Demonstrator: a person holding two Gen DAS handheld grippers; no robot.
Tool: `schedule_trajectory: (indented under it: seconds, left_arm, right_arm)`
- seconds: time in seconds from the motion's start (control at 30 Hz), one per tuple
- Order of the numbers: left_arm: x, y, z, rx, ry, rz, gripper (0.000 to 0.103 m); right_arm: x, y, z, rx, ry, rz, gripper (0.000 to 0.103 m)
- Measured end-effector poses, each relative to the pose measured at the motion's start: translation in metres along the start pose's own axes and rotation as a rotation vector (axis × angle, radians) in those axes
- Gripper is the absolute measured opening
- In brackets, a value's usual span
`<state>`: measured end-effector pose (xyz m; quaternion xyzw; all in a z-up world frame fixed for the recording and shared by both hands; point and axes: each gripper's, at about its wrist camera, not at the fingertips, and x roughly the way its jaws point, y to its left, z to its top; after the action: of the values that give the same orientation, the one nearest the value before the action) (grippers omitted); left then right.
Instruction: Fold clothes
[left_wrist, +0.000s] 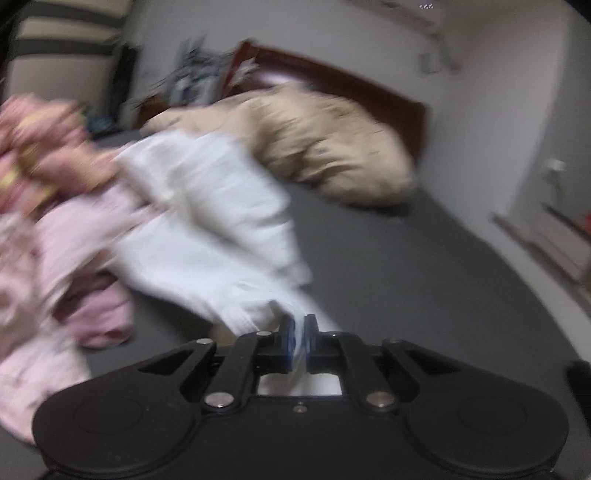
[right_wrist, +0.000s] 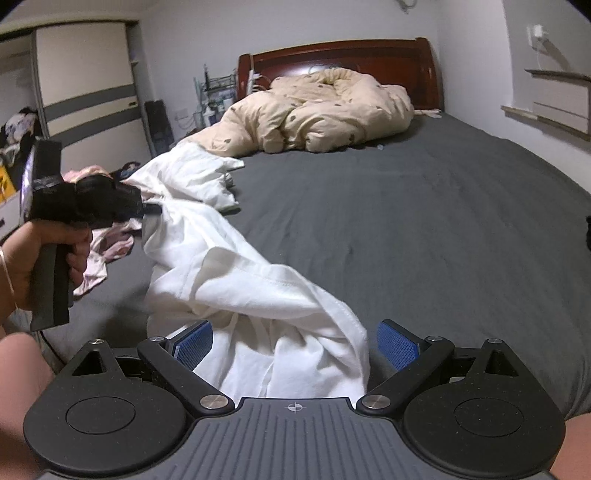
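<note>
On the gray bed sheet (right_wrist: 424, 221), toward nine o'clock, the pink clothes (left_wrist: 74, 258) smear into blur in the left wrist view, their shapes impossible to sort out; the right wrist view hides most of them behind the left hand (right_wrist: 44, 258). The white garment (right_wrist: 236, 273) lies crumpled and twisted in a long band from ten o'clock down to six. The left gripper (left_wrist: 300, 334) is pressed together, pinching a fold of it. The right gripper (right_wrist: 295, 343) stands spread, cloth bunched between its blue pads (right_wrist: 397, 345) without being squeezed. A beige quilt (right_wrist: 317, 110) is heaped at twelve o'clock.
</note>
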<state>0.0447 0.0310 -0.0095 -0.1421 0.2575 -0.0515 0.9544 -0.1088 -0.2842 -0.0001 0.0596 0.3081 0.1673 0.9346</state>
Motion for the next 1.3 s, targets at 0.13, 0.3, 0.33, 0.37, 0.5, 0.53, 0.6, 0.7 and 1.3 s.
schedule_trajectory:
  seconds: [0.13, 0.3, 0.33, 0.37, 0.5, 0.53, 0.6, 0.7, 1.3]
  left_arm:
    - [-0.002, -0.062, 0.001, 0.108, -0.015, -0.150, 0.006]
    - [0.003, -0.142, -0.032, 0.261, 0.036, -0.351, 0.006]
    - [0.004, -0.154, -0.041, 0.288, 0.053, -0.386, 0.006]
    - [0.005, -0.165, -0.051, 0.310, 0.073, -0.422, 0.006]
    - [0.009, -0.191, -0.090, 0.397, 0.167, -0.489, 0.006]
    - [0.010, -0.193, -0.098, 0.418, 0.189, -0.493, 0.006]
    - [0.008, -0.192, -0.112, 0.449, 0.232, -0.501, 0.007]
    - [-0.003, -0.183, -0.124, 0.492, 0.253, -0.513, 0.022]
    - [-0.034, -0.071, -0.018, 0.246, 0.109, -0.220, 0.065]
  right_arm:
    - [-0.009, -0.013, 0.003, 0.038, -0.037, -0.028, 0.096]
    - [-0.030, -0.042, 0.006, 0.101, -0.080, -0.108, 0.096]
    - [-0.035, -0.049, 0.007, 0.112, -0.084, -0.129, 0.096]
    - [-0.041, -0.056, 0.007, 0.123, -0.090, -0.155, 0.096]
    - [-0.066, -0.084, 0.009, 0.164, -0.112, -0.249, 0.096]
    - [-0.071, -0.090, 0.009, 0.175, -0.114, -0.269, 0.096]
    - [-0.081, -0.099, 0.009, 0.199, -0.115, -0.291, 0.096]
    - [-0.086, -0.105, 0.008, 0.216, -0.112, -0.300, 0.096]
    - [-0.045, -0.074, 0.021, 0.180, -0.090, -0.160, 0.096]
